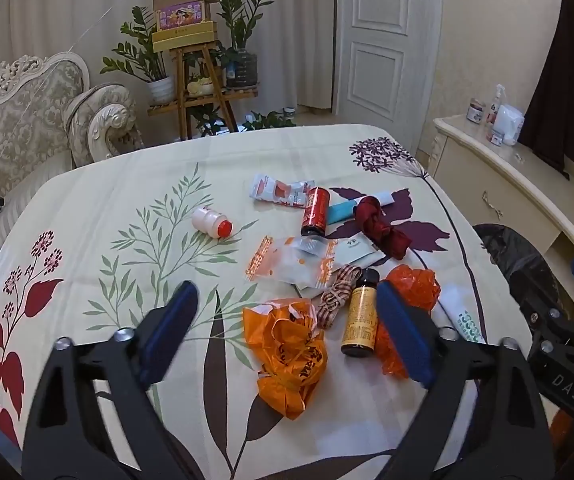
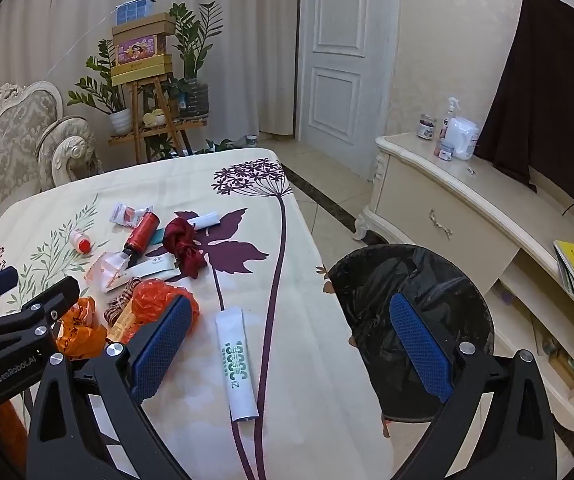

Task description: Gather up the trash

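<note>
My left gripper [image 1: 287, 332] is wide open and holds nothing; I keep it tilted down over the table [image 1: 127, 184] so that I can choose a piece. Between its fingers lies the crumpled orange bag [image 1: 289, 354], and just beside its right finger lies the amber bottle [image 1: 361, 316] on its side, with a second orange bag [image 1: 415, 286] behind that finger. I think the near bag is the easiest first pick, because it is soft and already sits between the jaws.

My right gripper [image 2: 291, 344] is also fully released and empty. Between its fingers lies the long white sachet [image 2: 237, 364], flat on the cloth, and behind its right finger stands the black bin [image 2: 367, 280], off the table edge. I hold this hand near the bin because the trash must go there.

Farther beyond both grippers lie the red bottle [image 1: 315, 210], the dark red cloth knot [image 1: 379, 226], the clear wrapper [image 1: 295, 258] and the small white bottle [image 1: 212, 222], all still on the table.
</note>
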The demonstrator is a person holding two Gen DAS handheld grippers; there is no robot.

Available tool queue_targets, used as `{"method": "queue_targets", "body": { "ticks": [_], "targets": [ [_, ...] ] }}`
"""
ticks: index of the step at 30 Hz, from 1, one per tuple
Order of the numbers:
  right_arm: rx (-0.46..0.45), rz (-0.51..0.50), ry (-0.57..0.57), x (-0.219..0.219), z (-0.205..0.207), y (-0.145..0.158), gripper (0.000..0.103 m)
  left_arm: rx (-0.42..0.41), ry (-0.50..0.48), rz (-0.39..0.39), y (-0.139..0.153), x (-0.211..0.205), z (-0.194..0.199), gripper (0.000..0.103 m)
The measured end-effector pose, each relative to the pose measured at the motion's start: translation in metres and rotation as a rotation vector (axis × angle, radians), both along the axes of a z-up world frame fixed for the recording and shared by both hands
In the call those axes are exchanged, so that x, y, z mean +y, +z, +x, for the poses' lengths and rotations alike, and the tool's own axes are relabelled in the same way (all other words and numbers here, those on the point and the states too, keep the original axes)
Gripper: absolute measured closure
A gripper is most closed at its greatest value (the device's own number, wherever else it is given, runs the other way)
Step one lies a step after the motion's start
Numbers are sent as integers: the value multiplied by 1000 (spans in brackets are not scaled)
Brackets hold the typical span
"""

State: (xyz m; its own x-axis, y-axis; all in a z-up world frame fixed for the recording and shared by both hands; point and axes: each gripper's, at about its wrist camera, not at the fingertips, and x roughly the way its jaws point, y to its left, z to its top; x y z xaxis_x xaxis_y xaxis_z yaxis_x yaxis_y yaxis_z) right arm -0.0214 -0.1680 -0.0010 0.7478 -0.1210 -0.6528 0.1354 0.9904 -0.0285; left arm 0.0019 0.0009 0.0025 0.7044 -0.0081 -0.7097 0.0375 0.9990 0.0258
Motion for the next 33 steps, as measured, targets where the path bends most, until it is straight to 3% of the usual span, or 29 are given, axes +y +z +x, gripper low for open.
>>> {"method": "queue_targets", "body": {
  "ticks": [7, 33],
  "targets": [
    [-12, 0, -22, -8, -5, 6, 6, -4, 20, -24, 1, 5, -2, 12],
    [-30, 9, -81, -32, -24, 10, 6, -23, 21, -21, 6, -7, -13, 11]
  ]
}}
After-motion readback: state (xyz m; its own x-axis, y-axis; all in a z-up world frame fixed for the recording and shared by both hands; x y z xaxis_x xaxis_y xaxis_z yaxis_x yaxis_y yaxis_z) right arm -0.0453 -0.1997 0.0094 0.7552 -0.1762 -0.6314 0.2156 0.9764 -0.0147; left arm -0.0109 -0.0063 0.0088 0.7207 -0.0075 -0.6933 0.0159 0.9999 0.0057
